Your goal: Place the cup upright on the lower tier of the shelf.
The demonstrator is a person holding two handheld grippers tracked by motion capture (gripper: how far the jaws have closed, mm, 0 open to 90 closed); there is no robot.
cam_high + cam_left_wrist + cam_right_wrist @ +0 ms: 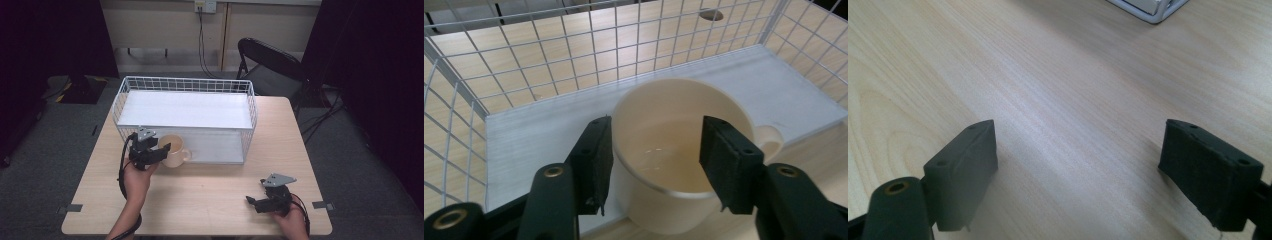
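Note:
A cream cup (176, 153) with a side handle stands upright at the open front of a white wire basket (186, 80), by its left end. My left gripper (162, 150) is at the cup's left rim. In the left gripper view the cup (659, 205) sits between the jaws of the left gripper (654, 160): one pad is outside the wall, the other hangs inside the bowl well clear of that wall, so nothing is pressed. The cup looks empty. My right gripper (252, 201) rests near the table's front right, and in its own view the right gripper (1078, 170) stands wide open over bare wood.
The basket's wire walls (574, 55) and white floor panel (534, 135) surround the cup's far side. A corner of the basket (1153, 10) lies beyond the right gripper. The wooden table (210, 195) stretches between both hands. A black folding chair (270, 65) stands behind the table.

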